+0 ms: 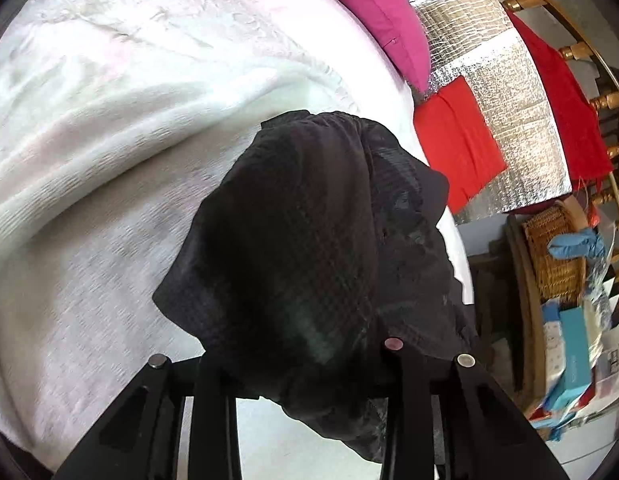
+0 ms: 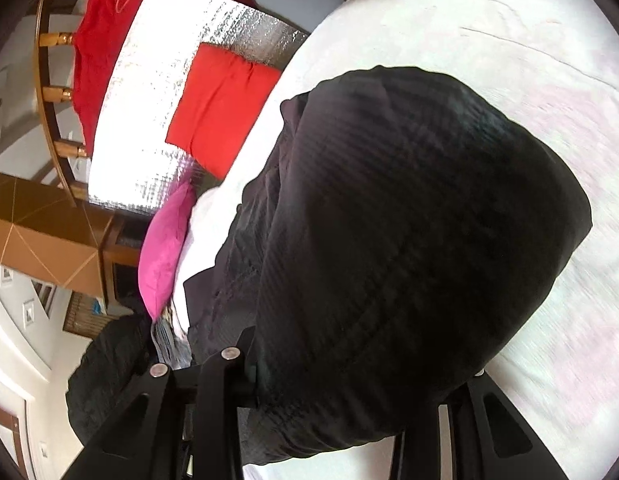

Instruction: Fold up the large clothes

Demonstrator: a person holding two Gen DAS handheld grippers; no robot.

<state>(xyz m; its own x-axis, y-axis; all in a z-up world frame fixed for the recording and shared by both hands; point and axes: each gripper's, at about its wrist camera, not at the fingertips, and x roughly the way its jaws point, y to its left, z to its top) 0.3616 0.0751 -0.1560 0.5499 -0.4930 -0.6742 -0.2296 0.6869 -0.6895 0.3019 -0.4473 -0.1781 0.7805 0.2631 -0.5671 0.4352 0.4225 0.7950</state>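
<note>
Covering most of the left wrist view, a pale pink blanket point(image 1: 109, 140) spreads on the bed; at 1 o'clock lie one magenta pillow point(image 1: 373, 12), one silver foil sheet point(image 1: 509, 120) and two red cloths. The left gripper point(image 1: 305, 380) clenches the black garment point(image 1: 309, 240). In the right wrist view, the right gripper point(image 2: 329, 392) is draped by that garment; its grip cannot be told.
</note>
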